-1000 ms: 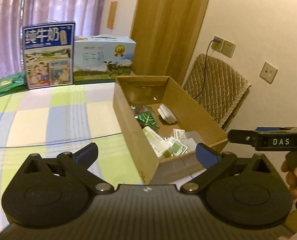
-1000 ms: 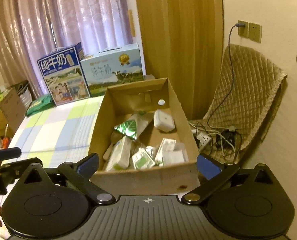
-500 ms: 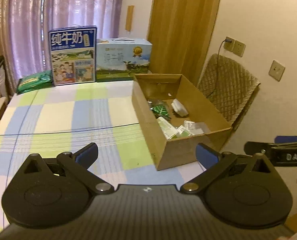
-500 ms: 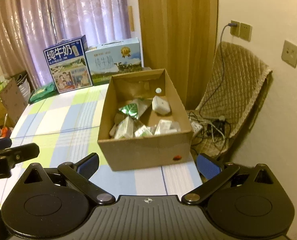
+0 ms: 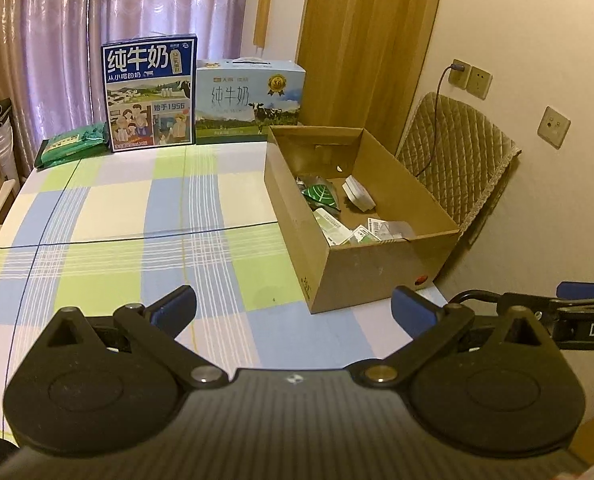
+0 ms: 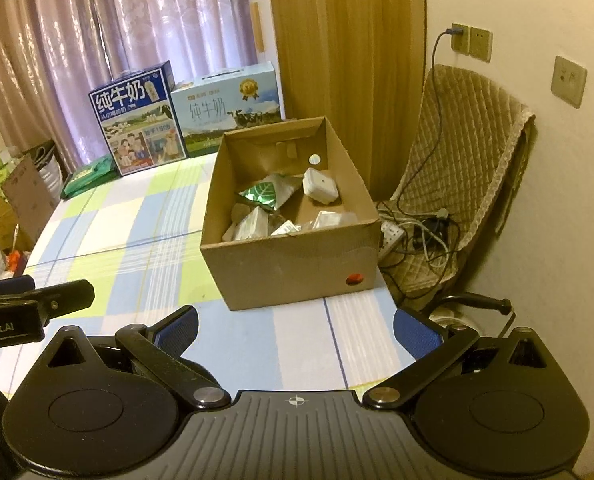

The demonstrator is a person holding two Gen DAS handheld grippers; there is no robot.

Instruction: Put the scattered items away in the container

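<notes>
An open cardboard box stands at the right end of a checked tablecloth. Inside it lie several small items: a green leaf-print packet, a white square device and white and green packets. My left gripper is open and holds nothing, well back from the box's near left corner. Open too and with nothing between its fingers, my right gripper hangs in front of the box's near wall. Each gripper shows at the other view's edge.
Two milk cartons and a green pack stand at the table's far edge before a curtain. A quilted chair with cables and a power strip is right of the table. Boxes crowd the floor at left.
Both grippers have drawn back from the box, which now looks smaller and farther off. More of the tablecloth shows in front of it. Both stayed open.
</notes>
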